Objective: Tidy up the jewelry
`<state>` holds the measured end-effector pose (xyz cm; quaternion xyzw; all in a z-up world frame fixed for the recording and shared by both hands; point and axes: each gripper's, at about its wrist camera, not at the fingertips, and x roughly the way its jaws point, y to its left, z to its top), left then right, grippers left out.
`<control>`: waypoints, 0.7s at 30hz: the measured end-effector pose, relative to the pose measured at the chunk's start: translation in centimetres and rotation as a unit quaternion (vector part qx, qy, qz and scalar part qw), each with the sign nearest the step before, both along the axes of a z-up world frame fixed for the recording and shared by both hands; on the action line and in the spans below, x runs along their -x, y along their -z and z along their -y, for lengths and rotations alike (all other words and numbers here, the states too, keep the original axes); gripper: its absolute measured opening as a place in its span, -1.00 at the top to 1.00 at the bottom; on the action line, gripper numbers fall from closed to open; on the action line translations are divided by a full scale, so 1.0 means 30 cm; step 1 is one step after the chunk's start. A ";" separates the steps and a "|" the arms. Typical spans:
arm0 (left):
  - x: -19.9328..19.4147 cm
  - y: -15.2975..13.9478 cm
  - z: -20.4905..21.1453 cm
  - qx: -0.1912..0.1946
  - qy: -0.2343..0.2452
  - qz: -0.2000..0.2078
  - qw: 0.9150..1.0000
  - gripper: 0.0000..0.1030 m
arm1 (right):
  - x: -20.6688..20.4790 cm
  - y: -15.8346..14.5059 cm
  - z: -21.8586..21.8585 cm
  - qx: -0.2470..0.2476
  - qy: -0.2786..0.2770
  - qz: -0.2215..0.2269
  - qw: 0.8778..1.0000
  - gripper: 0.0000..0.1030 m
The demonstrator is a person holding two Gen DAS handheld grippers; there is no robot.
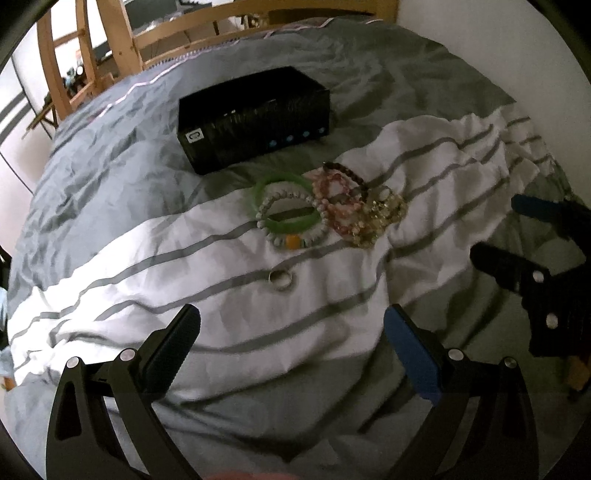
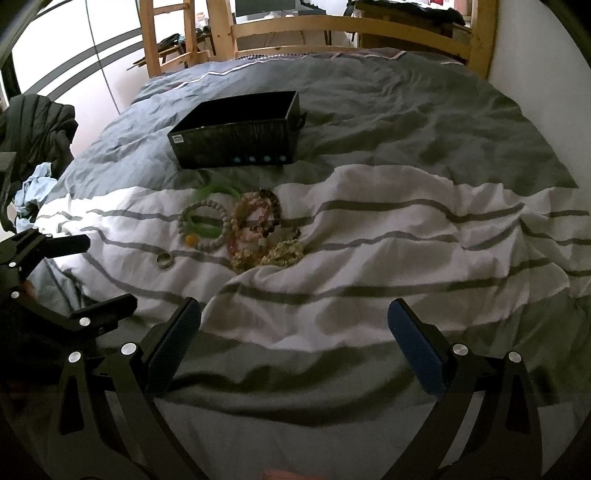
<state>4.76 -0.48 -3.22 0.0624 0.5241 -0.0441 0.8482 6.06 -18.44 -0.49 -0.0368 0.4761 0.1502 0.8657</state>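
Note:
A pile of jewelry lies on the striped duvet [image 2: 406,192]. It holds a green bangle [image 1: 284,176] [image 2: 218,191], a pale beaded bracelet with an orange bead [image 1: 291,242] [image 2: 190,240], pink beads [image 1: 332,184] [image 2: 255,206], a dark beaded bracelet [image 1: 347,170] [image 2: 275,199] and yellowish beads [image 1: 380,214] [image 2: 284,253]. A metal ring [image 1: 276,275] [image 2: 165,261] lies apart, nearer me. Behind the pile stands an open-topped black box [image 1: 255,118] [image 2: 240,133]. My left gripper [image 1: 291,317] [image 2: 110,271] hovers open just short of the ring. My right gripper [image 2: 294,308] [image 1: 496,227] is open and empty, right of the pile.
A wooden bed frame [image 2: 332,27] [image 1: 122,48] borders the far edge of the bed. A dark jacket [image 2: 37,122] and a light blue cloth [image 2: 33,188] lie off the bed's left side. A white wall [image 2: 535,66] runs along the right.

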 end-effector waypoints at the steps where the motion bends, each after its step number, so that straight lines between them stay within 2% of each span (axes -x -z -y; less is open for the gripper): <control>1: -0.018 0.007 0.006 -0.002 -0.001 -0.002 1.000 -0.91 | -0.013 0.006 -0.006 -0.001 0.000 -0.003 1.000 -0.93; 4: -0.080 0.033 0.030 -0.008 0.007 -0.006 1.000 -0.90 | -0.055 0.033 -0.020 0.001 -0.002 -0.011 1.000 -0.93; 7: -0.153 0.065 0.047 -0.031 0.008 -0.010 0.999 -0.88 | -0.103 0.070 -0.031 -0.003 -0.004 -0.024 1.000 -0.93; 11: -0.242 0.092 0.031 -0.007 0.000 -0.026 1.000 -0.88 | -0.162 0.109 -0.039 -0.005 -0.003 -0.032 0.999 -0.93; 17: -0.364 0.132 0.007 -0.042 -0.029 -0.009 0.999 -0.88 | -0.244 0.158 -0.092 0.015 -0.013 -0.015 1.000 -0.93; 19: -0.377 0.163 -0.001 -0.043 -0.034 -0.018 0.998 -0.88 | -0.272 0.180 -0.116 0.020 -0.016 -0.017 1.000 -0.93; 21: -0.390 0.224 -0.020 -0.051 -0.044 -0.048 0.997 -0.88 | -0.300 0.225 -0.142 0.038 -0.022 -0.034 0.998 -0.93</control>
